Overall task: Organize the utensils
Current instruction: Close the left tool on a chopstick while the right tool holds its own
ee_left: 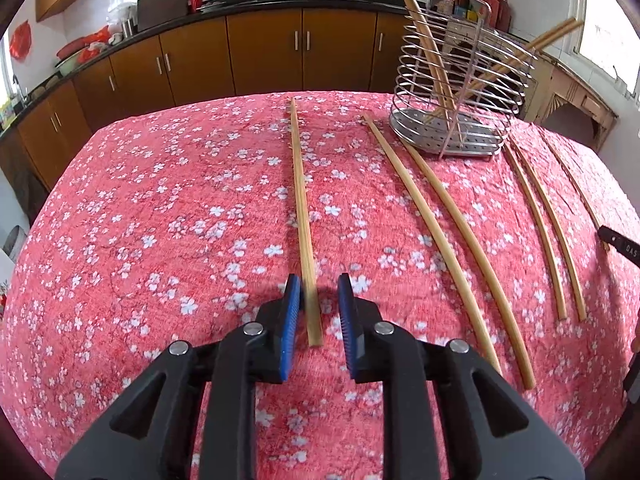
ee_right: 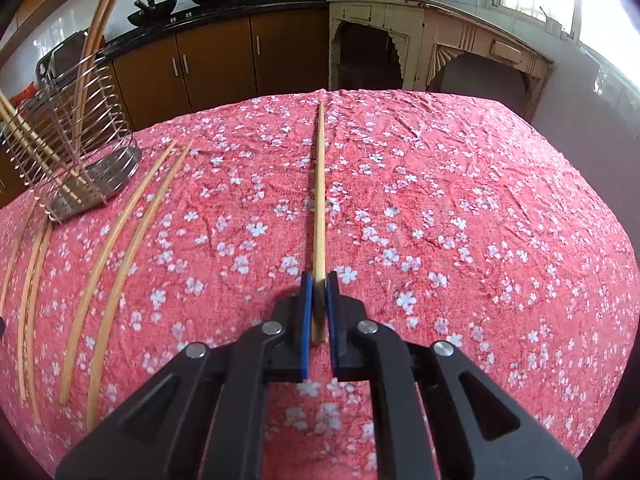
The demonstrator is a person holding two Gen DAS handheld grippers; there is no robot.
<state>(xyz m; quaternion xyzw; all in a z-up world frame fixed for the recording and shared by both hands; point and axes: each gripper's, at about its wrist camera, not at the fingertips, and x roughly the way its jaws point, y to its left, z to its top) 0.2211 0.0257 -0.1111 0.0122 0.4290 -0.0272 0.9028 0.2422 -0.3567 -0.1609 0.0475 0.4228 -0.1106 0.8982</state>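
In the left wrist view, my left gripper (ee_left: 319, 292) stands open around the near end of a bamboo chopstick (ee_left: 300, 200) lying on the red flowered tablecloth (ee_left: 160, 220). The stick rests against the left pad, and a gap shows to the right pad. In the right wrist view, my right gripper (ee_right: 319, 280) is shut on the near end of another chopstick (ee_right: 319, 184), which points away over the cloth. A wire utensil holder (ee_left: 460, 80) with several chopsticks leaning in it stands at the far right, and in the right wrist view the holder (ee_right: 68, 128) is at the far left.
Loose chopsticks lie in pairs on the cloth (ee_left: 440, 232) (ee_left: 548, 232), and the nearest pair (ee_right: 120, 248) lies left of my right gripper. Brown cabinets (ee_left: 260, 52) with woks on the counter stand beyond the table's far edge. A cream sideboard (ee_right: 440, 48) stands at the back right.
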